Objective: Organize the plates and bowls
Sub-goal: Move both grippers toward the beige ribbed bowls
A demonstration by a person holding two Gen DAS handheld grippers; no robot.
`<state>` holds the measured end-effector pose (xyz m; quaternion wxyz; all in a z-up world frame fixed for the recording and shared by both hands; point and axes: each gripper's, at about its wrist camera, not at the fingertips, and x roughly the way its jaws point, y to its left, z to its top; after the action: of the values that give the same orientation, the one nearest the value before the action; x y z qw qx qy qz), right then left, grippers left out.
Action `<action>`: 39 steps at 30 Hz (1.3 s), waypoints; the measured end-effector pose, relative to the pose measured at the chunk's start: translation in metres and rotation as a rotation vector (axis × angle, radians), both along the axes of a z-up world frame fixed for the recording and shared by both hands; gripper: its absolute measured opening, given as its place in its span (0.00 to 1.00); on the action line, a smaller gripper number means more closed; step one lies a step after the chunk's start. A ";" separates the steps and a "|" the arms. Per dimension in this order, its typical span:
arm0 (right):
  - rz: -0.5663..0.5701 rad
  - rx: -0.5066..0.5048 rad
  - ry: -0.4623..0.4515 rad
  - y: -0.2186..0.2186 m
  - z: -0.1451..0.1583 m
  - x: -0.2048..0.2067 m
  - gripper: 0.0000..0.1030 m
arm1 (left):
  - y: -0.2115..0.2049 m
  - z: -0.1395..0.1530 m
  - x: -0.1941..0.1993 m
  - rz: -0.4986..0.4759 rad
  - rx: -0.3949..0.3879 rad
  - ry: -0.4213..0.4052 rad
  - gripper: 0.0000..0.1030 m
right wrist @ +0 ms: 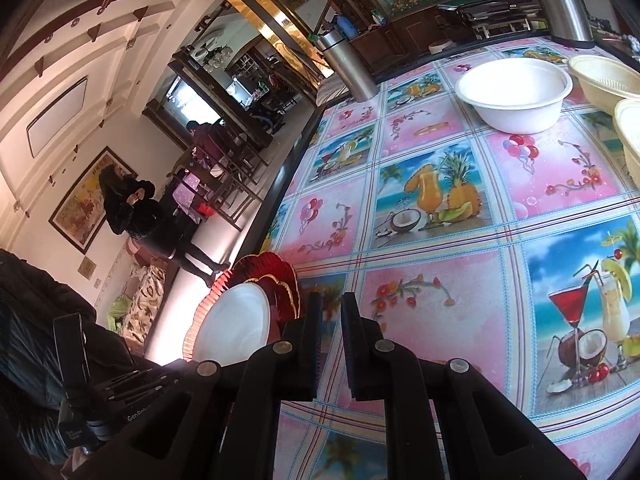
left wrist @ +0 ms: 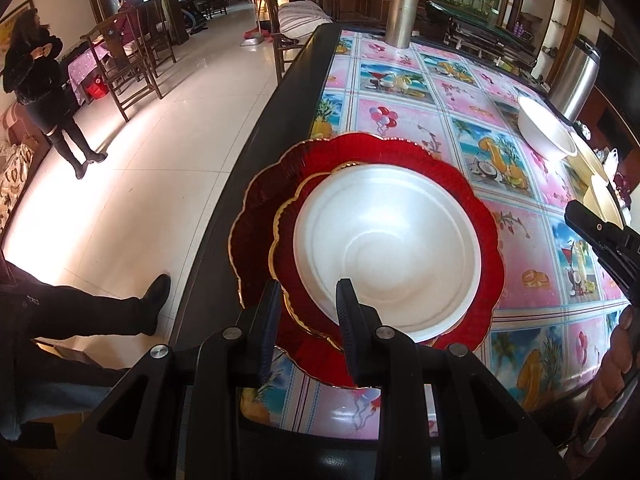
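- Left wrist view is showing the left gripper [left wrist: 308, 286] hanging over the near rim of a white bowl [left wrist: 388, 248]; its jaws are standing a little apart, and whether the pads are pinching that rim is hard to tell.
- The bowl is sitting on a small red plate [left wrist: 286, 240], itself lying on a large red plate [left wrist: 486, 220] near the table edge [left wrist: 256, 168]; much of the small plate is hidden under the bowl.
- The right gripper [right wrist: 331, 304] is hovering over bare tablecloth [right wrist: 460, 272], fingers nearly clenched with nothing between them.
- A second white bowl [right wrist: 514, 94] is standing well apart, beside two cream bowls [right wrist: 604, 78] cut off by the frame edge.
- A steel flask [left wrist: 402, 12] is standing at the far end.
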<state>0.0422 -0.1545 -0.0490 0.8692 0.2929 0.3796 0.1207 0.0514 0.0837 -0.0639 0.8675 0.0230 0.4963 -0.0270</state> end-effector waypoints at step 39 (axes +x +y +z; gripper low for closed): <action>-0.467 0.215 0.044 -0.357 -0.017 -0.069 0.51 | -0.367 0.022 0.065 -0.444 -0.261 0.068 0.73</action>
<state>-0.0267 -0.5119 -0.0657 0.8289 0.4658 0.3056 -0.0503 0.1164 -0.2831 -0.0422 0.8187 0.0183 0.5002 -0.2814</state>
